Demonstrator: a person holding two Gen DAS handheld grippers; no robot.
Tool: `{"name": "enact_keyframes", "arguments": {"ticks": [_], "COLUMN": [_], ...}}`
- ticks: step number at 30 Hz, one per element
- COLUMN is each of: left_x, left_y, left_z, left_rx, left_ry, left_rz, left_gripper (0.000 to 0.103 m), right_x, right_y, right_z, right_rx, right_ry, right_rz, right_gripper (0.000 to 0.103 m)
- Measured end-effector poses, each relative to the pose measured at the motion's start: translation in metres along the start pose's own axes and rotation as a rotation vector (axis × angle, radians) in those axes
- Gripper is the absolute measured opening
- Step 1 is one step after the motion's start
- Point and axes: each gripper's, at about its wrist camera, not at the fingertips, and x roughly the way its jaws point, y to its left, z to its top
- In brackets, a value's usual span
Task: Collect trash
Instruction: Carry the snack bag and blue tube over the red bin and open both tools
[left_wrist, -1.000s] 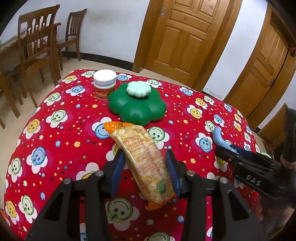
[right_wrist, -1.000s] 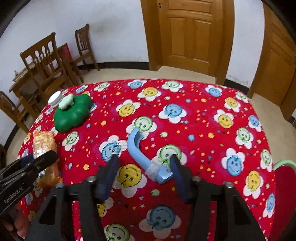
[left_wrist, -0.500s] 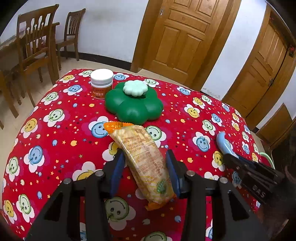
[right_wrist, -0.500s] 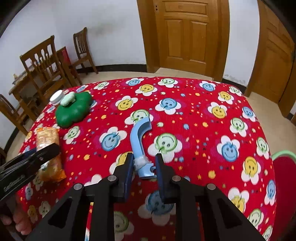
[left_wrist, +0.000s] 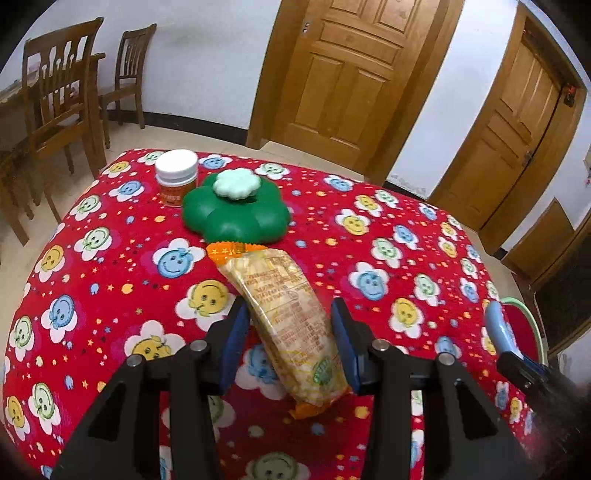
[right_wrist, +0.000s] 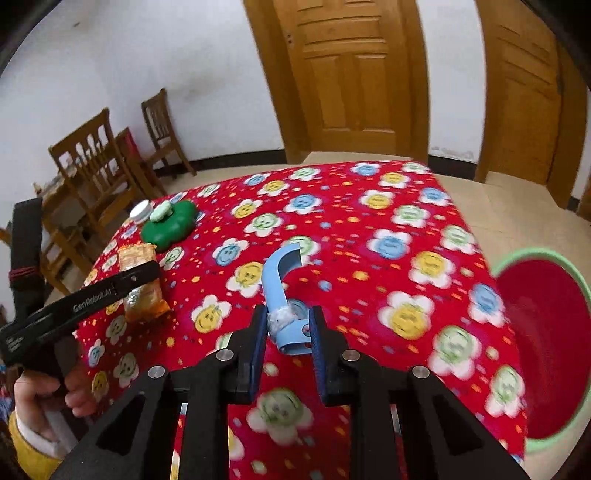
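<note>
Trash here is two pieces. Clear crinkly snack packet with orange crimped ends (left_wrist: 291, 325): your left gripper (left_wrist: 291, 343) has it by the lower half, fingers (left_wrist: 236, 332) clenched across its width, far end lying toward the green flower-shaped plastic container (left_wrist: 236, 214). Looks raised off the bench (left_wrist: 110, 266) at the near end, but I can't tell from this angle whether the far tip touches the cloth. It should be light, soft film with loose bits inside, so it'll sag and crackle; squeeze gently, a grip mid-body across the width is fine, the crimped ends would slip.

Light-blue curved plastic piece with a clear film wad at its base (right_wrist: 284, 295): your right gripper (right_wrist: 288, 328) is clamped on the thick lower end, fingers (right_wrist: 258, 332) narrow and pressing both sides, curved open end pointing away over the bench. Reads as stiff, hollow, light, smooth plastic, so it can pivot or slide in the pads; the thick base is the right place, not the thin curved lip.

Red round bin with pale-green rim (right_wrist: 517, 258) sits just off the bench's right edge, beside the right gripper; view is motion-blurred there. Judgement: blue piece goes in first, packet after.

White-capped orange-label jar (left_wrist: 176, 177) stands just behind the green container; probably not trash.
</note>
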Motion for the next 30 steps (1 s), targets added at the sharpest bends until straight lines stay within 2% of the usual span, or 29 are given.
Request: {"name": "enact_keyframes", "arguments": {"ticks": [12, 19, 30], "left_x": [-0.034, -0.038, -0.028], "left_y": [-0.062, -0.113, -0.188], "left_z": [-0.004, -0.015, -0.036], "left_rx": [0.102, 0.166, 0.277], "left_ry": [-0.008, 0.032, 0.105], "left_rz": [-0.074, -0.147, -0.23], "left_gripper": [0.045, 0.045, 0.045], "right_x": [-0.065, -0.088, -0.092], "right_y": [-0.069, -0.114, -0.186], "right_z": [-0.027, -0.044, -0.062], "right_rx": [0.17, 0.278, 0.444], "right_ry": [-0.081, -0.11, -0.104], "right_rz": [-0.09, -0.139, -0.207], "right_gripper": [0.023, 0.023, 0.024]}}
